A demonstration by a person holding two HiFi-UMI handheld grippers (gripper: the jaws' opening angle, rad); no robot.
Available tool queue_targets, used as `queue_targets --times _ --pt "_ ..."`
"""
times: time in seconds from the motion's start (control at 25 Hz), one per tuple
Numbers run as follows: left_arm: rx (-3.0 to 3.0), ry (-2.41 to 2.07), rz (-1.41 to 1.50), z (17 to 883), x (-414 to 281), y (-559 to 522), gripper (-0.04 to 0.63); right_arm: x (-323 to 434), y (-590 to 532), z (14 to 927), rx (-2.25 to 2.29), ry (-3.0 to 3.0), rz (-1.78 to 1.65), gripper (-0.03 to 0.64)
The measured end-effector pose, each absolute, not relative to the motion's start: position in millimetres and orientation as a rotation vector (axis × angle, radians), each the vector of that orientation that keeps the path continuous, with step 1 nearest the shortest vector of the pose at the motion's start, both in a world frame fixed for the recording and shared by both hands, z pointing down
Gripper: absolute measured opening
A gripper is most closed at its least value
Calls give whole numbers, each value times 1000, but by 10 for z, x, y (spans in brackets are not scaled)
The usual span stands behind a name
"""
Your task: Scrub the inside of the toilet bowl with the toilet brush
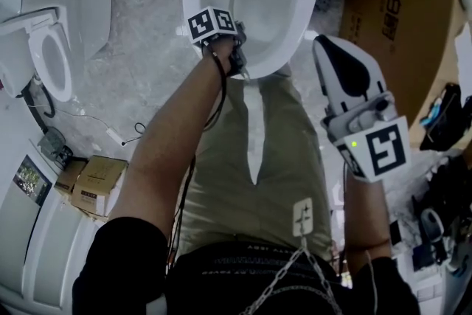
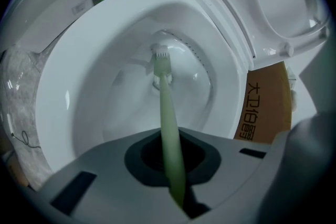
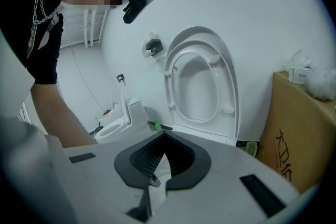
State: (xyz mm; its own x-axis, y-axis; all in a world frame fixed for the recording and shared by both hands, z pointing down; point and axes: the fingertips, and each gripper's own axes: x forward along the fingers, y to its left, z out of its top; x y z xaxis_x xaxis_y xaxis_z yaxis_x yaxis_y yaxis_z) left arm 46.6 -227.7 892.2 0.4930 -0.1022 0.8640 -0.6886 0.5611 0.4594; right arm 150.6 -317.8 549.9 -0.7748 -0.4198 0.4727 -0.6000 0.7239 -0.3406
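— Brush: where is it?
— Clamped in my left gripper, handle between the jaws. Its head sits deep in the bowl, near the drain.
— And your right gripper?
— Jaws together on nothing. I hold it off to the bowl's right, facing a raised seat.
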Motion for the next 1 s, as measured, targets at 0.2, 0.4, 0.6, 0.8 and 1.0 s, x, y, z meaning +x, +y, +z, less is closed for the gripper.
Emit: queue_targets --times 0.2,0.4,0.6,0.8,1.0 --pt "1001 -1018 554 8967 522 -2374 2 1670 -3206 5513 807 -2557 690 4" --pt "1093 -964 762 9044 486 -2344 2 1756 -3176 5501 822 -2559 702 5" --pt "1151 -893 918 9071 415 -2379 2 1804 -3130 5535 822 -2552 716 4" --pt "1227 -825 1097 9086 411 -2377 2 1832 -3113 5552 826 -2546 725 3" --pt "1288 -743 1207 9112 484 -2326 2 1839 -3106 5550 825 -2543 722 3"
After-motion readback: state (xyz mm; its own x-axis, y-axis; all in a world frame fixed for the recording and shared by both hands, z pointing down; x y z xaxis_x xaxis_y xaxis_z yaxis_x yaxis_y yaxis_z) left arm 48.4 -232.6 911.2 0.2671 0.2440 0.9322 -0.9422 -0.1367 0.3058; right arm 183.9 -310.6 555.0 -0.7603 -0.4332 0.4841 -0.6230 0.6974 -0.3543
